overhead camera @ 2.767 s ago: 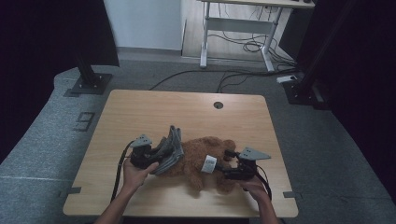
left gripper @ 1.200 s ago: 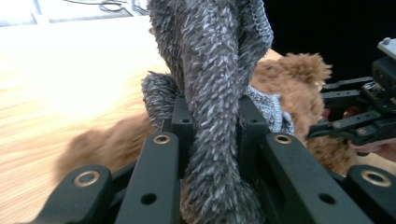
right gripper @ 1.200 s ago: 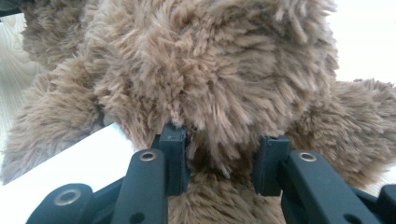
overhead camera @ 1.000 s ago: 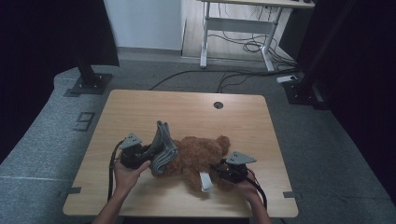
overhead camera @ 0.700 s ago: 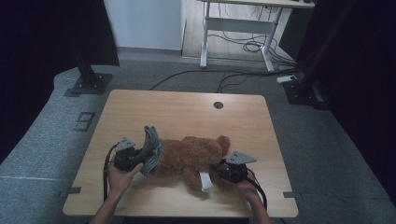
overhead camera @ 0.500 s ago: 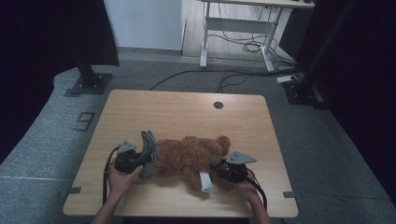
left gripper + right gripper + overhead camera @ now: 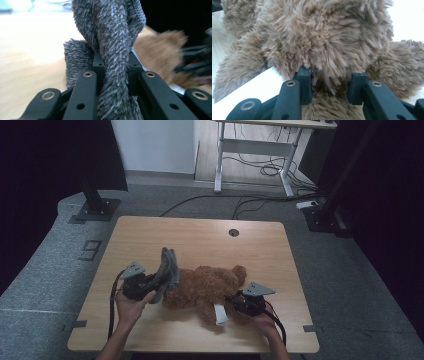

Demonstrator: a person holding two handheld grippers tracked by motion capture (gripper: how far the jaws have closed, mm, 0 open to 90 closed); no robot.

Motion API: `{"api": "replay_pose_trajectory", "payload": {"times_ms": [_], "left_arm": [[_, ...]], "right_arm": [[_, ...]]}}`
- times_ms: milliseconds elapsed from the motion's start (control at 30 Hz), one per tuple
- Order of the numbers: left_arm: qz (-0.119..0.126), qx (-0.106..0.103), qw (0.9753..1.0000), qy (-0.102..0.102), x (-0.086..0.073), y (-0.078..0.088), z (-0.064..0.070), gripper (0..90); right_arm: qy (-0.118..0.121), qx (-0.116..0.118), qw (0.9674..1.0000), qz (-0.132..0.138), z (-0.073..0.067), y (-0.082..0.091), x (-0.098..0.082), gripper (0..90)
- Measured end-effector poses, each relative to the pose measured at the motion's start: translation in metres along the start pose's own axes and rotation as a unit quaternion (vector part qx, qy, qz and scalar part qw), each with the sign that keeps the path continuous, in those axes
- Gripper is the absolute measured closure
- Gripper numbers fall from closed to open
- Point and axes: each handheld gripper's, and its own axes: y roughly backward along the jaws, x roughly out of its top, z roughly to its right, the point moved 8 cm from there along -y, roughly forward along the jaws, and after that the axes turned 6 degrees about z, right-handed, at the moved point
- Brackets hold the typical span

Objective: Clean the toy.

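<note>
While your tongs clenched, cloth met bear.
Your left gripper (image 7: 150, 286) grasped the grey cloth (image 7: 167, 269) at the teddy bear's (image 7: 210, 287) nine o'clock; your right gripper (image 7: 239, 303) pinched its fur.

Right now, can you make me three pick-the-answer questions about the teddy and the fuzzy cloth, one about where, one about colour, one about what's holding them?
1. Where is the teddy bear?
A. on the wooden table
B. on the floor
C. on a chair

2. What colour is the fuzzy cloth?
A. red
B. grey
C. yellow

3. What is the left gripper doing?
A. standing wide open over bare wood
B. pinching the bear's label
C. clamped on the cloth

Answers:
1 A, the high view shows the bear lying on the tabletop.
2 B, its pile is grey in both views.
3 C, the left gripper view shows its jaws pressed on the cloth.
</note>
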Motion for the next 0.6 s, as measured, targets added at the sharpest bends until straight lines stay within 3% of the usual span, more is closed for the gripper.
{"api": "replay_pose_trajectory", "payload": {"times_ms": [67,167,333,433,467,600], "left_arm": [[-0.009,-0.028,0.9995,-0.007,0.013,-0.016,0.018,75.1],[-0.034,-0.053,0.9976,-0.029,0.026,-0.047,0.045,75.1],[-0.079,-0.074,0.9928,-0.052,0.026,-0.095,0.079,75.0],[-0.120,-0.065,0.9886,-0.062,0.013,-0.119,0.084,74.8],[-0.144,-0.068,0.9855,-0.056,0.003,-0.129,0.084,74.7],[-0.143,-0.069,0.9864,-0.042,-0.002,-0.126,0.075,75.0]], "right_arm": [[0.002,0.000,1.0000,0.000,0.000,0.000,0.000,62.6],[0.004,0.000,1.0000,-0.001,0.000,0.001,0.000,62.5],[0.004,0.001,1.0000,0.000,0.000,0.001,0.000,62.5],[0.004,0.001,1.0000,0.001,0.000,0.000,0.000,62.5],[0.003,-0.001,1.0000,-0.001,0.000,0.000,-0.001,62.2],[0.003,-0.002,1.0000,-0.002,0.000,0.000,-0.003,62.0]]}}
